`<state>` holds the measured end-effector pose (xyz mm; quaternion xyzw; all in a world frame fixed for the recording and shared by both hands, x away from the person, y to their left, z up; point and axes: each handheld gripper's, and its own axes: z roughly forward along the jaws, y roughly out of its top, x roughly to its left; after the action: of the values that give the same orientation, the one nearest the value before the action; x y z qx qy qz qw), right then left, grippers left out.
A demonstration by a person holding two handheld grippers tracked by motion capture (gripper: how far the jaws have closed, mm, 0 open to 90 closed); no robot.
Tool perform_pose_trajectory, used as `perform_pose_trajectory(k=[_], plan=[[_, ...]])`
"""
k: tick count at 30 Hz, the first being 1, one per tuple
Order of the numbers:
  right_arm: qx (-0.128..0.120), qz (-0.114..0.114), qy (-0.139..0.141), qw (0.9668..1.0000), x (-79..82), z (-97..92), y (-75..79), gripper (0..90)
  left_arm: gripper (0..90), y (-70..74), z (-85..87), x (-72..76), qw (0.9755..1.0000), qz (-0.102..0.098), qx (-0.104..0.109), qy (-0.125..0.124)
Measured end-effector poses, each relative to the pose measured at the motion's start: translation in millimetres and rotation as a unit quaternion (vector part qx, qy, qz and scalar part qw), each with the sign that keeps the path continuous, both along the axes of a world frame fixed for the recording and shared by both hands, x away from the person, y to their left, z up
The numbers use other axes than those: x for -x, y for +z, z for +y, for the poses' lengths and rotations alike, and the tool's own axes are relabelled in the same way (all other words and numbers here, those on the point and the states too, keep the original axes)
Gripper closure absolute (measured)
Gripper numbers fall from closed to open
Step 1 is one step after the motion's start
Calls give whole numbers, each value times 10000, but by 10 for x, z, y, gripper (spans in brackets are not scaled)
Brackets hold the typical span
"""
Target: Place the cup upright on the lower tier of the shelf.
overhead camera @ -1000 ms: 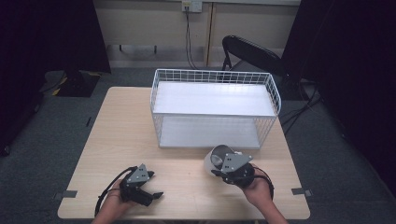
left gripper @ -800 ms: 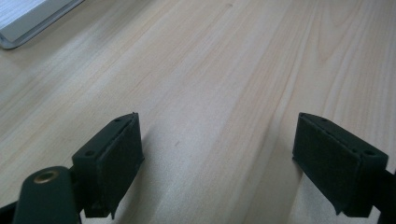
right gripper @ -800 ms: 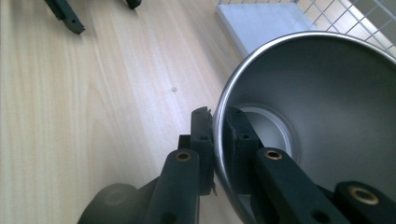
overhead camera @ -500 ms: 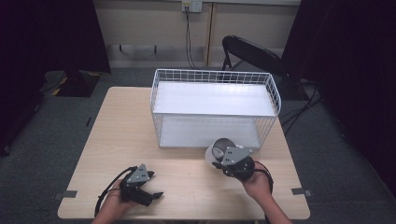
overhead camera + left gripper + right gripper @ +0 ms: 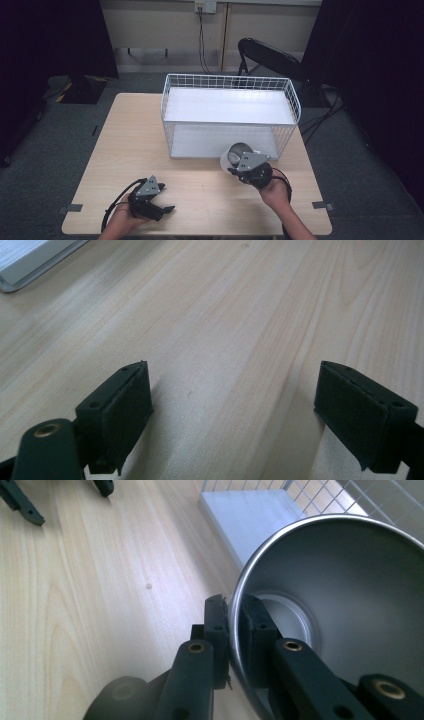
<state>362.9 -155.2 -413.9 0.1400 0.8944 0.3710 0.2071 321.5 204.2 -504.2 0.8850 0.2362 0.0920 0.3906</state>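
Note:
My right gripper is shut on the rim of a shiny metal bowl, one jaw inside the wall and one outside. The bowl is tipped on its side, held just above the table in front of the white wire basket. My left gripper rests low over the table near its front left edge. Its jaws stand wide open, with bare wood between them.
The wire basket has a white tray floor and stands at the back middle of the wooden table. A black chair stands behind the table. Cables hang from a wall socket. Dark curtains flank both sides.
My right hand has carried the bowl a little forward, toward the basket's front wall. The left gripper has stayed in place.

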Motion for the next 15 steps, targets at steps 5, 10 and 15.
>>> perform_pose_trajectory(k=[5,10,15], plan=[[10,-44,-38,10000,-31,-7,15,834,146,0,0,0,10000,0,1,0],[46,-177,-82,9998,-71,-6,30,834,146,1,1,-2,10000,-5,-13,-11],[54,-288,-154,9995,-104,-12,29,835,146,0,0,0,10000,0,0,1]])
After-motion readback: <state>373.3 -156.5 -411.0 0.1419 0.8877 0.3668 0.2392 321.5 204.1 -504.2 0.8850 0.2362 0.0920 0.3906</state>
